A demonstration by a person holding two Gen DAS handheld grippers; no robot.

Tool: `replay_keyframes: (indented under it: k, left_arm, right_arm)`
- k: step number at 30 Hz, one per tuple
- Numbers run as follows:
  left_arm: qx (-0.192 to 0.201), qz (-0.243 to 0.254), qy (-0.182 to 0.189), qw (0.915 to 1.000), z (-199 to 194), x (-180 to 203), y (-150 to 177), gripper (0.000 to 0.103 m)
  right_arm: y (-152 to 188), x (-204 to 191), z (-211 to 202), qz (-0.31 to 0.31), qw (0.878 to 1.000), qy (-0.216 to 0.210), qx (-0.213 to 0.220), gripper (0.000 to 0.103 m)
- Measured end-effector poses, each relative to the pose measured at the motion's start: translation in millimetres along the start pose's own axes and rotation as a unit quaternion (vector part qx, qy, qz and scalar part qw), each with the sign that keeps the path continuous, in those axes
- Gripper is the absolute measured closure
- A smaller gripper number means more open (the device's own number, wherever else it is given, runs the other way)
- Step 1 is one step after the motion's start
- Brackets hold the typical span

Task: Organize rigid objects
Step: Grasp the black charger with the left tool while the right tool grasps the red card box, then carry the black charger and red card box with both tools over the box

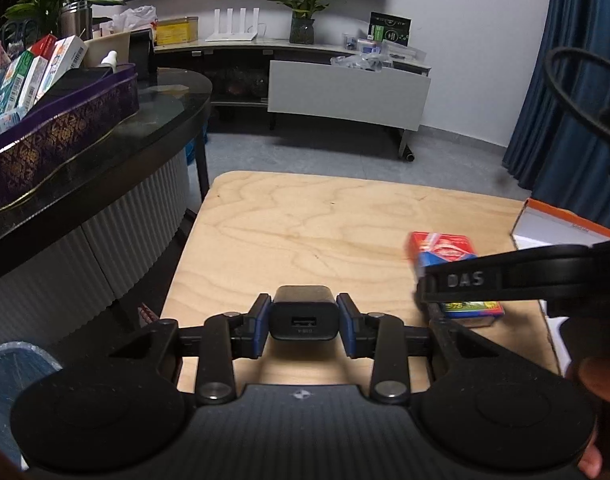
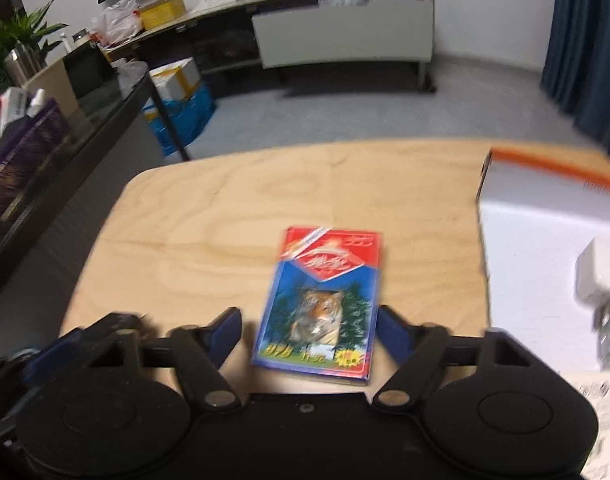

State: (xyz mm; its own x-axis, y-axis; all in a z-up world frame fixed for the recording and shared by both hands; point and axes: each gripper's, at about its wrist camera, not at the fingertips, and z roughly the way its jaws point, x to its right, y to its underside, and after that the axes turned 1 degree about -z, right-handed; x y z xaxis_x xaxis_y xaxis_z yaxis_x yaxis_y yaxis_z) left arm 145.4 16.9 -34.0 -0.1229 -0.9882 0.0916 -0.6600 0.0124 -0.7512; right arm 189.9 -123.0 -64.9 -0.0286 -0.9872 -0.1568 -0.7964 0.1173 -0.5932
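On the wooden table [image 2: 209, 216], the card box [image 2: 319, 306] lies flat, long axis running away from the right gripper [image 2: 309, 334], red end farthest. Blur smears its print. That gripper's fingers stand spread either side, apparently not touching. The left gripper [image 1: 305, 320] pinches a black charger [image 1: 304, 312], USB port facing the camera.

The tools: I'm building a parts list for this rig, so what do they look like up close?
Both are matte black with two round discs at the base, linkage arms on silver pivot pins, and blue pads on the fingers. The left tool has a small logo on its ribbed body. The right tool matches it; seen from the left wrist view, its arm bears raised letters "DAS", and a black cable loops above it.
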Motion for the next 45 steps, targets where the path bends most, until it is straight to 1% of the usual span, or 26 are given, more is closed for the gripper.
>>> replay_keyframes:
  k: [2,4,6,11,14,17,19,22,27,30,34,37,38,40,41,45]
  left_arm:
    - [0.004,0.0,0.004,1.0,-2,-1,2,0.067]
    - [0.006,-0.008,0.007,0.9999,-7,-5,4,0.067]
    - [0.01,-0.015,0.011,0.9998,-12,-7,4,0.067]
    - [0.031,-0.01,0.018,0.9993,-35,1,2,0.067]
    - [0.047,-0.005,0.025,0.9986,-52,10,1,0.067]
    - [0.063,0.006,0.038,0.9972,-71,27,1,0.067]
    - [0.074,0.015,0.048,0.996,-83,41,0,0.067]
    - [0.081,0.018,0.08,0.9933,-100,63,3,0.067]
    - [0.082,0.024,0.132,0.9876,-122,107,11,0.067]
    - [0.089,0.032,0.16,0.9826,-132,134,14,0.067]
    - [0.098,0.037,0.18,0.9781,-139,162,18,0.067]
    - [0.103,0.049,0.185,0.976,-142,177,26,0.067]
    - [0.101,0.051,0.187,0.9758,-142,180,29,0.067]
    - [0.084,0.054,0.194,0.9759,-136,185,35,0.067]
    - [0.079,0.059,0.192,0.9764,-133,187,37,0.067]
    - [0.074,0.063,0.186,0.9777,-131,187,42,0.067]
  right_arm:
    - [2,1,-5,0.003,1.0,-0.002,0.007,0.032]
    - [4,1,-15,-0.007,1.0,0.002,0.022,0.032]
    - [2,3,-29,-0.003,0.999,-0.008,0.035,0.032]
    - [3,14,-71,0.002,0.997,-0.031,0.074,0.032]
    - [11,23,-104,-0.005,0.994,-0.029,0.103,0.032]
    - [20,38,-136,0.004,0.991,-0.033,0.129,0.032]
    - [28,52,-159,0.011,0.988,-0.024,0.149,0.032]
    - [44,79,-195,0.023,0.984,-0.007,0.178,0.032]
    - [79,137,-249,0.034,0.976,0.048,0.209,0.032]
    - [95,173,-273,0.054,0.971,0.075,0.221,0.032]
    - [113,201,-290,0.065,0.966,0.093,0.232,0.032]
    - [126,214,-292,0.074,0.966,0.086,0.234,0.032]
    - [129,216,-291,0.075,0.966,0.085,0.234,0.032]
    - [135,217,-288,0.074,0.966,0.082,0.234,0.032]
    - [137,220,-288,0.076,0.966,0.077,0.233,0.032]
    - [143,222,-287,0.072,0.968,0.07,0.232,0.032]
